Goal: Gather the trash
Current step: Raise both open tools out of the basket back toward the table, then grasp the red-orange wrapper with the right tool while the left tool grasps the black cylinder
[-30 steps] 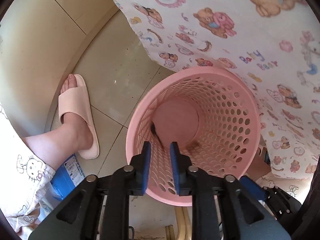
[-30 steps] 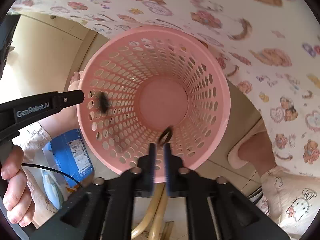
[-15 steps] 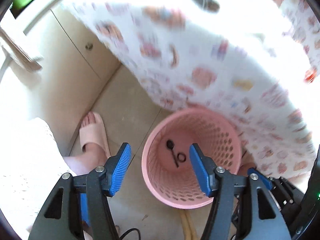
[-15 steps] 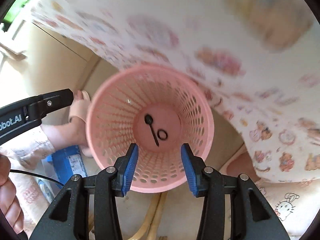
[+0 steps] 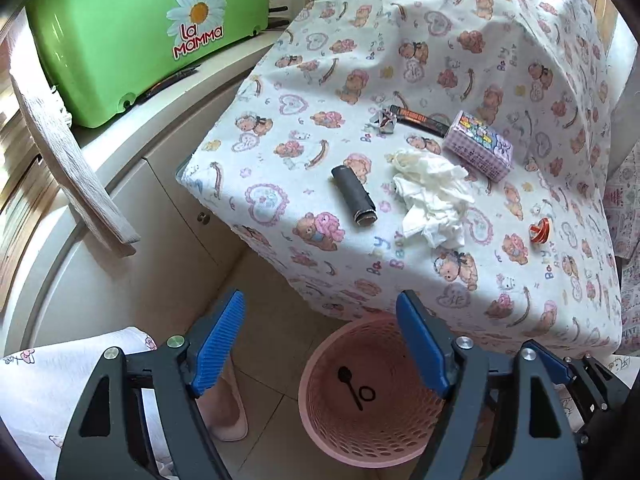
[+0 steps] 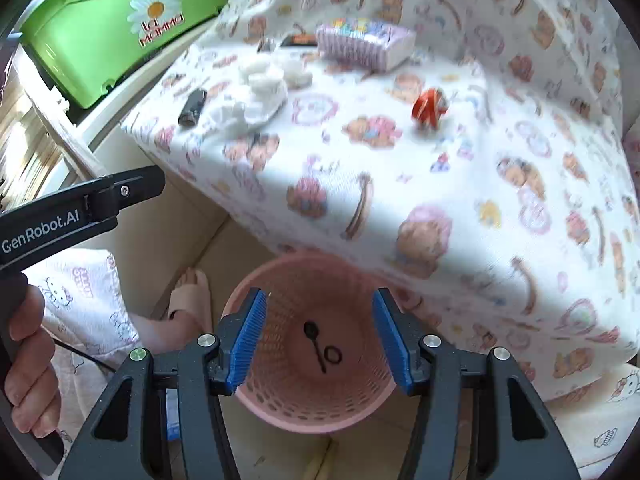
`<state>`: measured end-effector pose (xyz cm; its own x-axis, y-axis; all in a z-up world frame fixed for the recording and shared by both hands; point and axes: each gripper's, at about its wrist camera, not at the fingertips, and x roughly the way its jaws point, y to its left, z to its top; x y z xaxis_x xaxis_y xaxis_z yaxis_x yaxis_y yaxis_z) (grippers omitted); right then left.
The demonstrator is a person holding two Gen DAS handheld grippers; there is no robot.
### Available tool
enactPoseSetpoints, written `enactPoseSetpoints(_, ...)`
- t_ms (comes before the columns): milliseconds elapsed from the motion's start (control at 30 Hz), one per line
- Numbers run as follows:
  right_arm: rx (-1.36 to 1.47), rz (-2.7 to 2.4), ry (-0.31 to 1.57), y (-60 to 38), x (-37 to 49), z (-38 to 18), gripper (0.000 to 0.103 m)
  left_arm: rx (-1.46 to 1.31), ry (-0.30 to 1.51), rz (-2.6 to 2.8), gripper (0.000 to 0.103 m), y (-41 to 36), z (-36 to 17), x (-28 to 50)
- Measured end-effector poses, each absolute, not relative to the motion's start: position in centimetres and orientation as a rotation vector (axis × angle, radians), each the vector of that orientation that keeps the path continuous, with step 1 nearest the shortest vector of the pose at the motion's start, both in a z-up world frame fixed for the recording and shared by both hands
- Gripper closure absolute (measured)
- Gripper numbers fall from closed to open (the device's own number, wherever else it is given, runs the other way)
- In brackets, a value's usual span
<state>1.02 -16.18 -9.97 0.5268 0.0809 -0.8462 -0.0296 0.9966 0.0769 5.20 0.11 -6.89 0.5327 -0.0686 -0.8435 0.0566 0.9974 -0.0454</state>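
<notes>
1. Judging progress: part done. The pink basket [image 5: 374, 412] on the floor beside the draped table [image 5: 400, 272] holds two small dark items, a black spoon [image 5: 349, 384] and a black ring [image 5: 367, 393], lying together on its base.
2. Left on the tablecloth, from the left wrist view: a dark rolled tube [image 5: 354, 196], crumpled white tissue [image 5: 430, 196], a small foil wrapper [image 5: 383, 121], a dark bar wrapper [image 5: 420, 119], a lilac tissue pack [image 5: 478, 145] and a red-and-white scrap [image 5: 539, 231]. Whether the pack counts as trash cannot be told.
3. Left gripper [image 5: 320, 350]: spread wide, nothing between its blue pads, above the floor beside the basket.
4. Right gripper [image 6: 320, 340]: also spread and empty, directly over the basket mouth.
5. Other container: a green lidded box [image 5: 132, 28] on the counter; contents hidden.
6. Estimate: most of the pick-ups are not yet done. The tube and tissue are nearest the table edge.
</notes>
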Motion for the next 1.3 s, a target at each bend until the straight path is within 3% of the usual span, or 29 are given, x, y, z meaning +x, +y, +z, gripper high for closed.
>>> enactPoseSetpoints(333, 0.026, 0.048, 0.828, -16.2, -0.2, -6.8, 0.045, 0.025, 0.865, -0.030, 0.021, 0.6, -4.3, 4.8)
enactPoseSetpoints(633, -0.065, -0.068, 0.598, -16.6, 0.9, -4.0, 0.042, -0.032, 0.926, -0.010, 0.016, 0.7, -5.7, 6.6)
enactPoseSetpoints(767, -0.080, -0.094, 0.616, -17.8, 3.9, -4.0, 0.042, -0.008, 0.920, 0.033, 0.016, 0.6, -6.2, 7.2)
enactPoseSetpoints(967, 0.126, -0.040, 0.686, -21.3, 6.1, -4.3, 0.042, -0.033, 0.932, 0.036, 0.016, 0.9, -6.4, 7.8)
enactPoseSetpoints(1300, 0.194, -0.044, 0.759, -22.5, 7.2, -5.9, 0.060, -0.021, 0.926, 0.028, 0.016, 0.5, -6.3, 8.1)
